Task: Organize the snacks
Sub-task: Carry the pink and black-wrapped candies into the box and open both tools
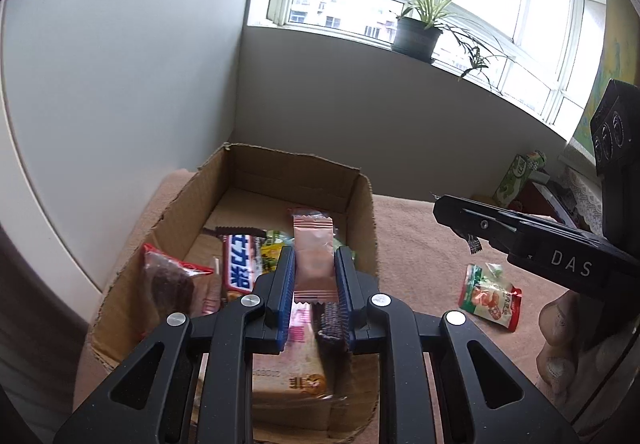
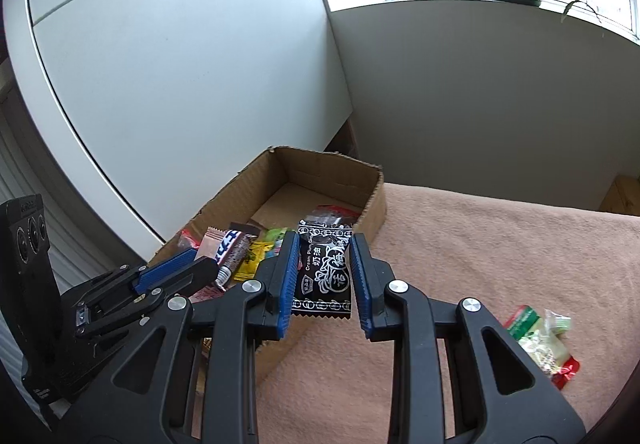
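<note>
Over the box: left gripper [image 1: 315, 276] pinches a pink packet [image 1: 313, 256], poised for dropping into the cardboard box [image 1: 362, 212].
Box edge: right gripper [image 2: 325, 280] clamps a black packet [image 2: 323, 276].
Blanket: one green packet [image 1: 490, 296] waits outside.

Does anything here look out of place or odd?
One snack packet lies alone on the pink cloth, outside the cardboard box that holds the other snacks. The box's top edges look torn and ragged.
</note>
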`<state>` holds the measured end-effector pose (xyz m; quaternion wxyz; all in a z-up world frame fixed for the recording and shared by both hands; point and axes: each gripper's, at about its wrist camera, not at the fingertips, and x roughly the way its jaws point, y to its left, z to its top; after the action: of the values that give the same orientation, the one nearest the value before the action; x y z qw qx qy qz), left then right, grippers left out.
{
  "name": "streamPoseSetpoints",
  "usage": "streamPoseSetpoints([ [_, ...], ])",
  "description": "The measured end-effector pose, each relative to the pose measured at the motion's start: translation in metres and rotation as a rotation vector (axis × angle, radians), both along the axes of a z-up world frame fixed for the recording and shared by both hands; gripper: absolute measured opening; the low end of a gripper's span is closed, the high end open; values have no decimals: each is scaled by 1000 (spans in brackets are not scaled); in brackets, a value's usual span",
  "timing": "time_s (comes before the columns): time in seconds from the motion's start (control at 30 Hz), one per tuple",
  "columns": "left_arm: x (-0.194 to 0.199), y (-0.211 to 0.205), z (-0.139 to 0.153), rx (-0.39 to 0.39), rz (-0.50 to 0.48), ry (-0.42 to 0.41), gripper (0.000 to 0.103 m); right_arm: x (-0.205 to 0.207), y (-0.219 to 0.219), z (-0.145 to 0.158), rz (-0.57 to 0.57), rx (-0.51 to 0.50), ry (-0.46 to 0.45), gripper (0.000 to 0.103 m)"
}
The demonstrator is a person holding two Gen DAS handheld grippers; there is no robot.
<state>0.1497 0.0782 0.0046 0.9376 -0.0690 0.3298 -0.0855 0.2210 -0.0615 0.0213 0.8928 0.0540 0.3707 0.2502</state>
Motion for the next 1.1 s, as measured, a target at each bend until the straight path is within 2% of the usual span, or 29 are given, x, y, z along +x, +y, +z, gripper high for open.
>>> streamPoseSetpoints([
  [0.33,-3,34,-8,-25,61,16,19,3,44,-13,69,-9,22,28],
  [0.37,-4,33,-8,-20,61,15,19,3,44,-13,68,-11,19,32],
  [0.43,-6,34,-9,-13,62,12,19,1,43,-11,53,-12,5,64],
  [0.5,-7,34,-8,-7,65,10,22,-1,39,-8,46,-1,-8,74],
  [0.6,-10,39,-9,-12,73,5,32,-3,35,-5,41,5,-13,74],
  [0.8,-13,43,-9,-18,79,9,32,-7,19,-6,9,-3,-27,87],
  [1.1,-20,27,-3,-27,56,-13,32,-20,-23,-9,-39,-42,-59,87],
])
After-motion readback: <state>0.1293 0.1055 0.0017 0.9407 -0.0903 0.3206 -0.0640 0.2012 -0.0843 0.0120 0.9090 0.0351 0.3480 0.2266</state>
